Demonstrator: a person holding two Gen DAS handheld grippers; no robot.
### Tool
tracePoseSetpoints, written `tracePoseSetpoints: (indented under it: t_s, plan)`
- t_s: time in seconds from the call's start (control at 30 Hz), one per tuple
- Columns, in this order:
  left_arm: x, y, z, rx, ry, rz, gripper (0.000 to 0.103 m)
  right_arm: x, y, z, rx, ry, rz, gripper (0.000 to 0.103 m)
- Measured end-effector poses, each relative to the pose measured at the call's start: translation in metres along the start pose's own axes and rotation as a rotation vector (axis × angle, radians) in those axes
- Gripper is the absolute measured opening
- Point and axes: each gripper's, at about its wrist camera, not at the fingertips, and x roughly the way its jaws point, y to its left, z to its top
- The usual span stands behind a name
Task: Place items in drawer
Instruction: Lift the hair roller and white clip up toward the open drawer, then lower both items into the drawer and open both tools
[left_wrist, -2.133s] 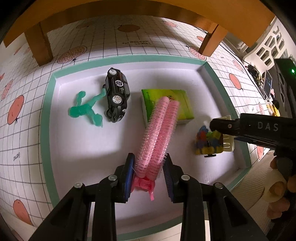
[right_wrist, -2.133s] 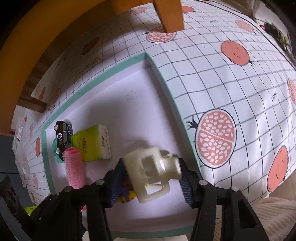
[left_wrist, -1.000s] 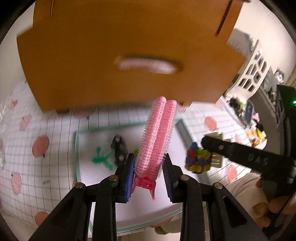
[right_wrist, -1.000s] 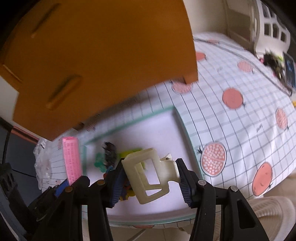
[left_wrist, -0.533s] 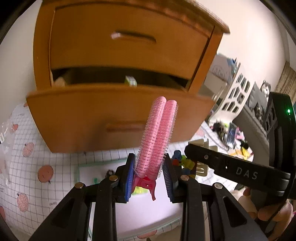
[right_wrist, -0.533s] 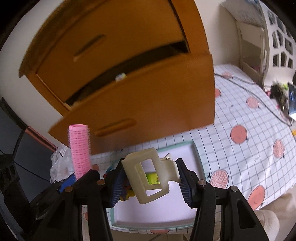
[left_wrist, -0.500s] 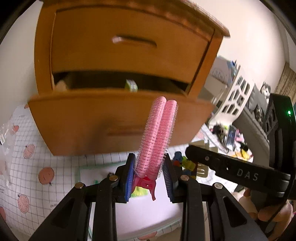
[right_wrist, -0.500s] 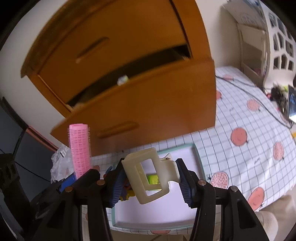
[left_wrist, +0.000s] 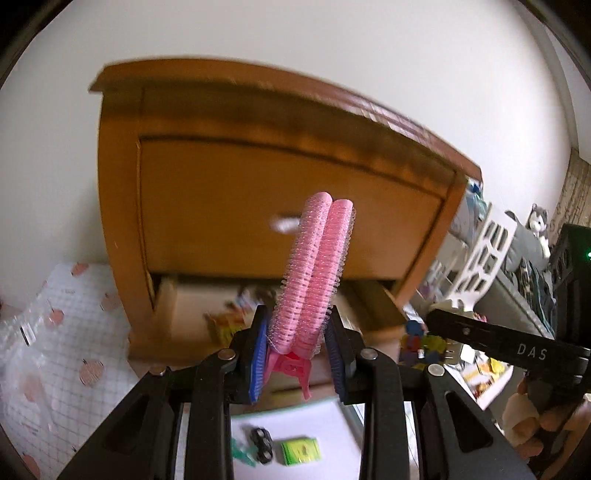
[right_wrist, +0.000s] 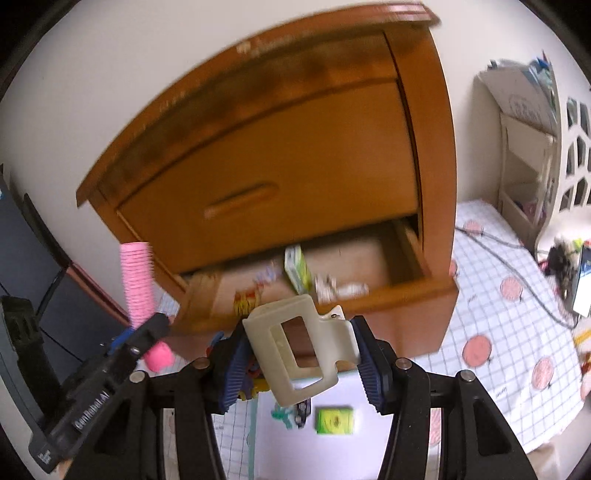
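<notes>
My left gripper (left_wrist: 297, 354) is shut on a pair of pink hair rollers (left_wrist: 314, 269) with a pink clip at their base, standing upright between the blue pads. My right gripper (right_wrist: 301, 363) is shut on a cream claw hair clip (right_wrist: 299, 347). Both are raised in front of a wooden cabinet whose lower drawer (right_wrist: 417, 295) is pulled open, with a green box (right_wrist: 297, 273) and several small items inside. The upper drawer (right_wrist: 266, 173) is closed. In the right wrist view the left gripper with the rollers (right_wrist: 136, 280) shows at left.
Far below lies a white tray (left_wrist: 332, 417) with a toy car (left_wrist: 262, 445), a green box (left_wrist: 300, 450) and a green figure (left_wrist: 242, 452). A multicoloured block toy (left_wrist: 421, 343) hangs by the right gripper. A pomegranate-print cloth (right_wrist: 517, 314) covers the floor; white shelving (right_wrist: 532, 155) stands right.
Both grippers have risen with their items, from level with the lower drawer front to above its rim. The drawer's inside now shows and the tray has dropped far below.
</notes>
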Motion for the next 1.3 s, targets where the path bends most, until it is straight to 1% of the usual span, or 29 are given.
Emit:
tracePoseSetpoints:
  t_s: [0.17, 0.37, 0.77, 1.3]
  plan:
    - [0.001, 0.011, 0.015, -0.011, -0.027, 0.016, 0.031, 0.001, 0.008, 0.026, -0.019, -0.019, -0.028, 0.056]
    - [0.016, 0.025, 0.017, -0.031, -0.006, 0.040, 0.031, 0.008, 0.014, 0.039, -0.040, -0.017, -0.059, 0.056]
    - [0.052, 0.044, 0.000, -0.072, 0.081, 0.067, 0.031, 0.039, 0.007, 0.038, -0.054, 0.032, -0.118, 0.056]
    - [0.073, 0.060, -0.003, -0.098, 0.106, 0.110, 0.031, 0.069, 0.009, 0.045, -0.083, 0.060, -0.194, 0.056]
